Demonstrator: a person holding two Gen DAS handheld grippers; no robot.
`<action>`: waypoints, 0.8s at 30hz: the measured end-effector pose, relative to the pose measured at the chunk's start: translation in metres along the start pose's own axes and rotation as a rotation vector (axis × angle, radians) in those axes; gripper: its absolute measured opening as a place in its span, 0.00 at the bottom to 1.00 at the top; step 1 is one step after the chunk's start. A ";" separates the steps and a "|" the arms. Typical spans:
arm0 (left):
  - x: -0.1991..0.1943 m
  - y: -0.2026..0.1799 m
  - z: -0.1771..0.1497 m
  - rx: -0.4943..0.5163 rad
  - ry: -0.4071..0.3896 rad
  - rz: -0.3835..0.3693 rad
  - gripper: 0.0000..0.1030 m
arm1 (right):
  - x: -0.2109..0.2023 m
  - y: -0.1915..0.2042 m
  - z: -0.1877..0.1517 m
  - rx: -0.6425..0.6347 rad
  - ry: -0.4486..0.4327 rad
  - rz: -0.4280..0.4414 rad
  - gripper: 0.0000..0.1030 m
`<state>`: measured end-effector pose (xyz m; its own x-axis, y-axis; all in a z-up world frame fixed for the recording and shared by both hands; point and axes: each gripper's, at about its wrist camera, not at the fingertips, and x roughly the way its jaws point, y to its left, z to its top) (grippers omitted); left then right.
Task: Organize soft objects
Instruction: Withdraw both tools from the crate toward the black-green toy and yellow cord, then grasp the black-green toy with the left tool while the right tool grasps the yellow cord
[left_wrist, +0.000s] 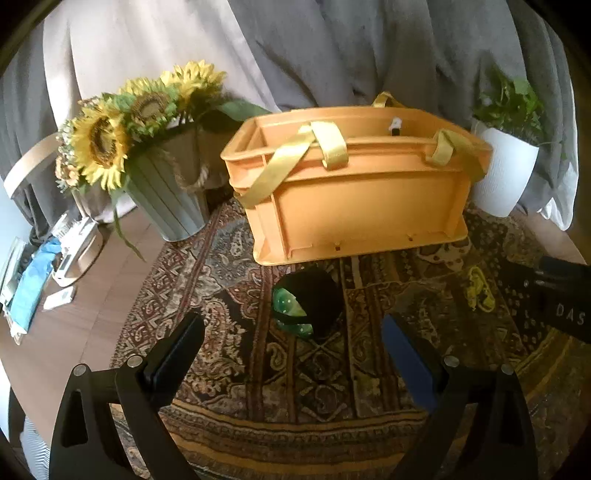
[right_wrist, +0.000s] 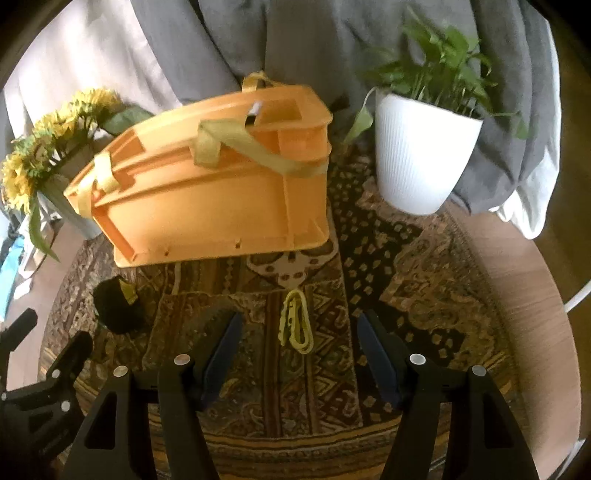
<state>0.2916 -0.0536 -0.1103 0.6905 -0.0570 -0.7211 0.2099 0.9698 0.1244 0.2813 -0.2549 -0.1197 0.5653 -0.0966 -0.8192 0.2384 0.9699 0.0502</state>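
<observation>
- Hovering over the patterned rug (left_wrist: 229, 369), the left gripper (left_wrist: 291, 332) has its jaws spread wide with nothing between them.
- A black-and-green soft bundle (left_wrist: 308, 302) lies on the rug just ahead of the left gripper, centred between its fingers, near the front wall of the orange crate (left_wrist: 354, 199).
- The right gripper (right_wrist: 297, 332) is likewise released and empty.
- A yellow looped band (right_wrist: 295, 321) lies on the rug directly ahead of the right gripper; its long axis runs near-to-far, in line with the fingers.
- Judgement: each gripper has its own target; the left is nearer the bundle, the right nearer the band.
- The crate sits at the far side of the rug, yellow straps (left_wrist: 291, 162) draped over its rim; judged the likely destination.
- Contents of the crate cannot be made out.
</observation>
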 end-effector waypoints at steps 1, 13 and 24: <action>0.004 0.000 0.000 -0.001 0.003 -0.002 0.95 | 0.004 0.001 0.000 0.000 0.010 0.005 0.65; 0.047 -0.002 0.002 -0.011 0.066 -0.023 0.95 | 0.045 0.000 0.000 0.020 0.094 0.024 0.62; 0.077 -0.006 0.006 -0.008 0.117 -0.039 0.83 | 0.068 0.000 0.002 0.034 0.132 0.041 0.43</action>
<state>0.3474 -0.0654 -0.1623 0.5963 -0.0665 -0.8000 0.2290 0.9693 0.0900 0.3214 -0.2623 -0.1744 0.4668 -0.0244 -0.8840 0.2450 0.9641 0.1027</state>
